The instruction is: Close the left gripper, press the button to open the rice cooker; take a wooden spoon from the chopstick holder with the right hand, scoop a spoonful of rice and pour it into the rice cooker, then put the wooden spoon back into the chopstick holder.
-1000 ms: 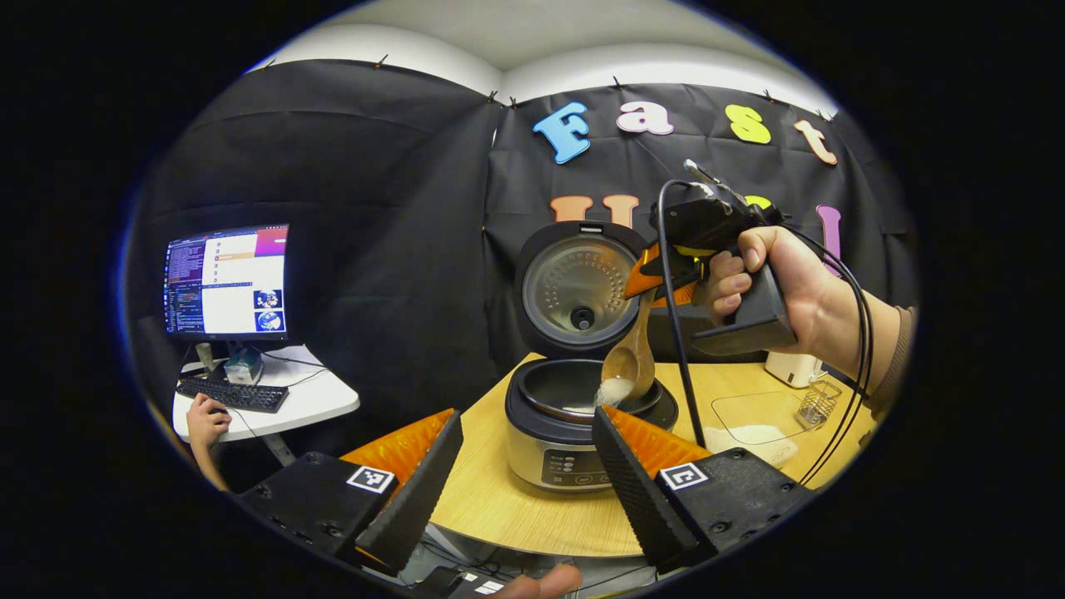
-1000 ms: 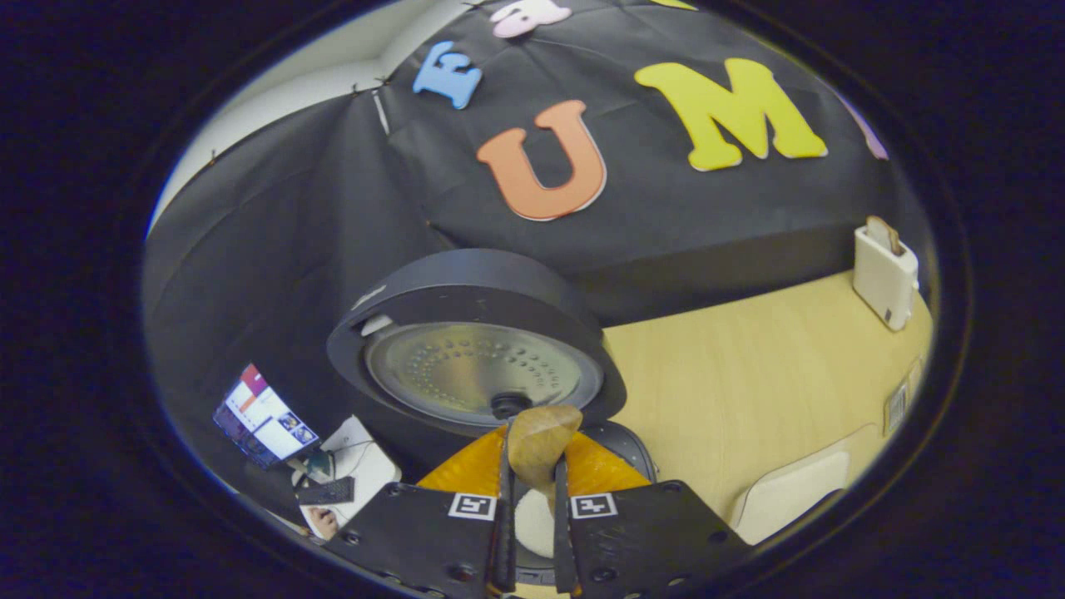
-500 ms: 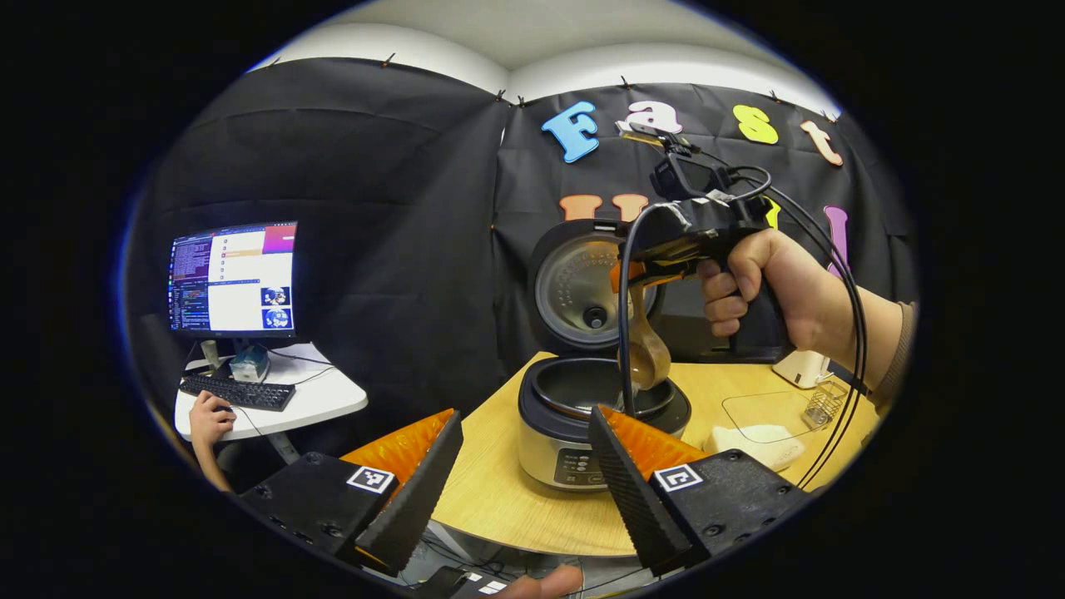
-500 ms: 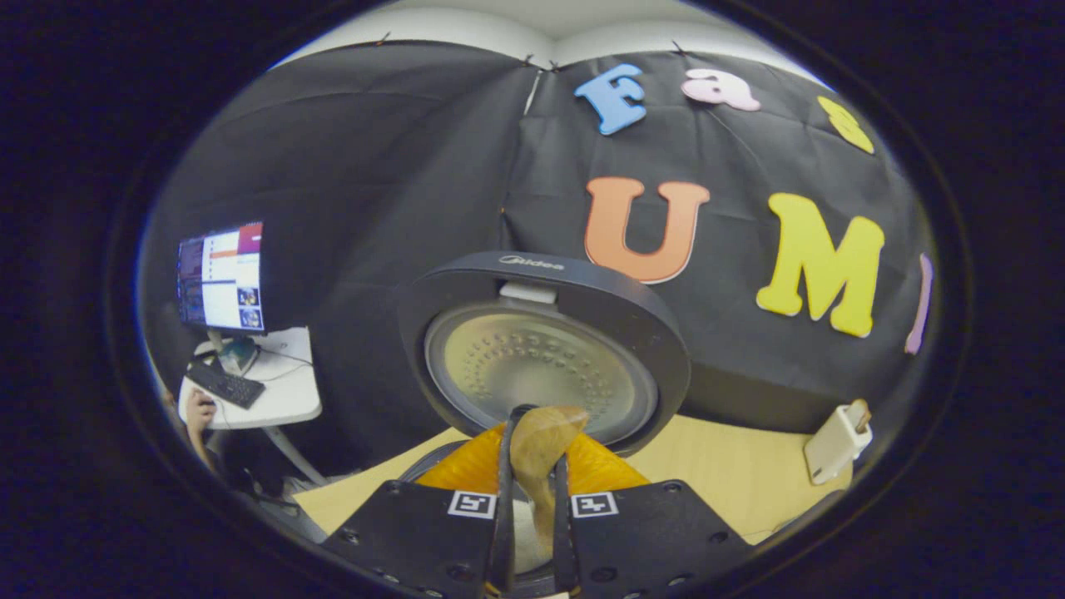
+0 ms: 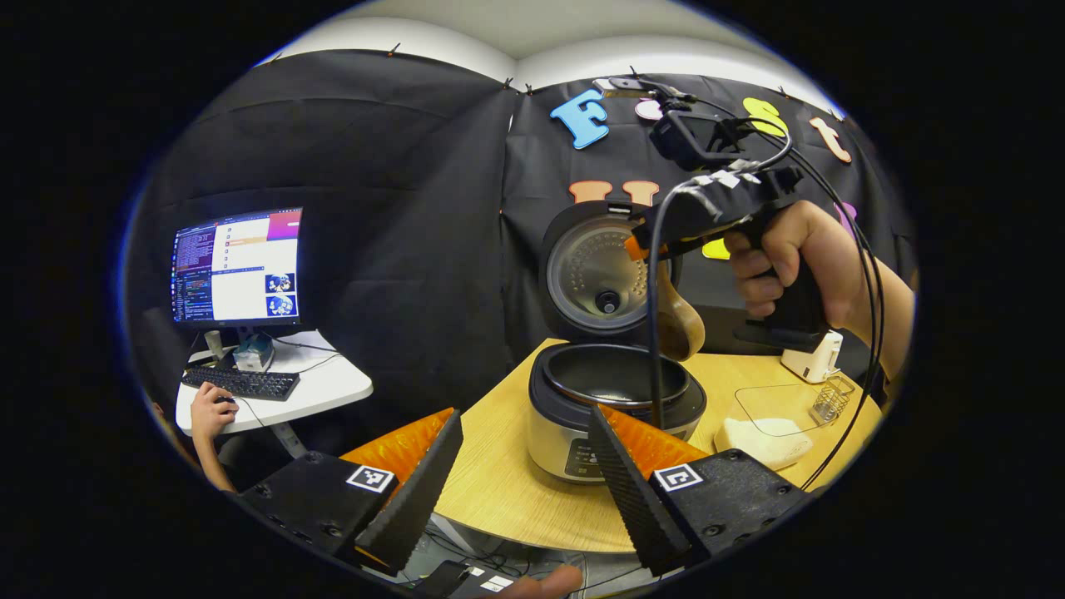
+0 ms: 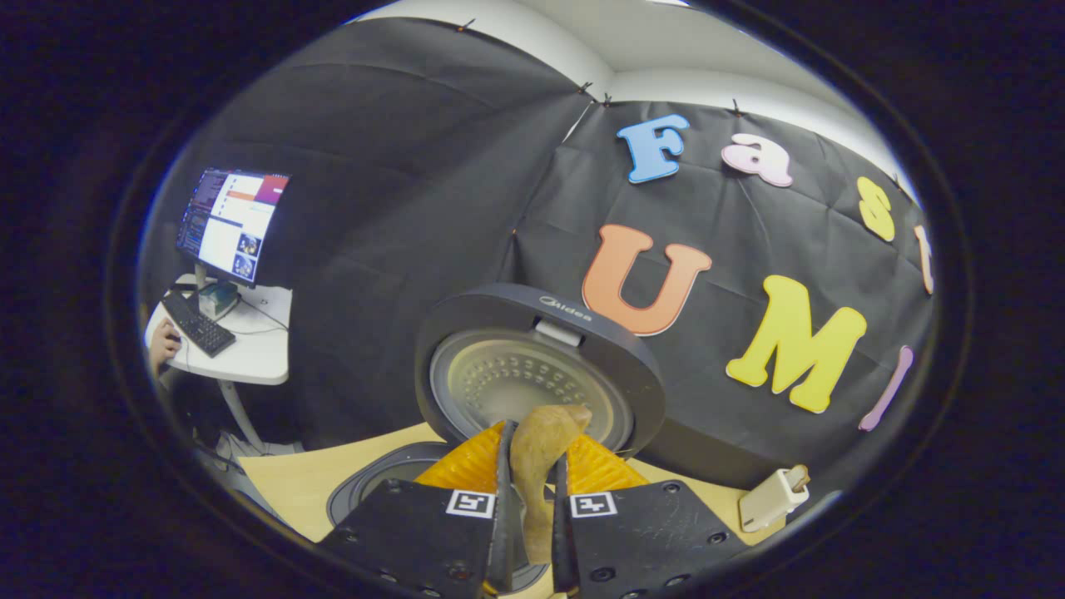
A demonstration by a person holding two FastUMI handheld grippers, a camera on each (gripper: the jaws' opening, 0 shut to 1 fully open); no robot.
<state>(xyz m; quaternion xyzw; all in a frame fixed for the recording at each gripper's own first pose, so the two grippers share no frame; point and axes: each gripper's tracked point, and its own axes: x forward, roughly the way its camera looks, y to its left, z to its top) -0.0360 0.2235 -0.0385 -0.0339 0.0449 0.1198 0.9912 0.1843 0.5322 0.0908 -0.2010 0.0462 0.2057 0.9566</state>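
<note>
I see the table point(image 5: 499, 491) carrying the rice cooker point(image 5: 616, 408), its lid point(image 5: 595, 274) standing upright and the pot open. My right gripper point(image 6: 528, 499) pinches the wooden spoon point(image 6: 537, 466) between both fingers, with the spoon's bowl hanging above the cooker's far rim in the left gripper view. My left gripper point(image 5: 524, 466) sits near the table's edge, fingers spread wide. The wire chopstick holder point(image 5: 826, 401) stands well to the cooker's right.

Rice cooker point(image 5: 616, 408) stands open — lid upright at 12 o'clock. Wooden spoon point(image 5: 678, 320) hangs above its 3 o'clock rim. Wire chopstick holder point(image 5: 830, 399) stands upright, farther toward 3 o'clock.
</note>
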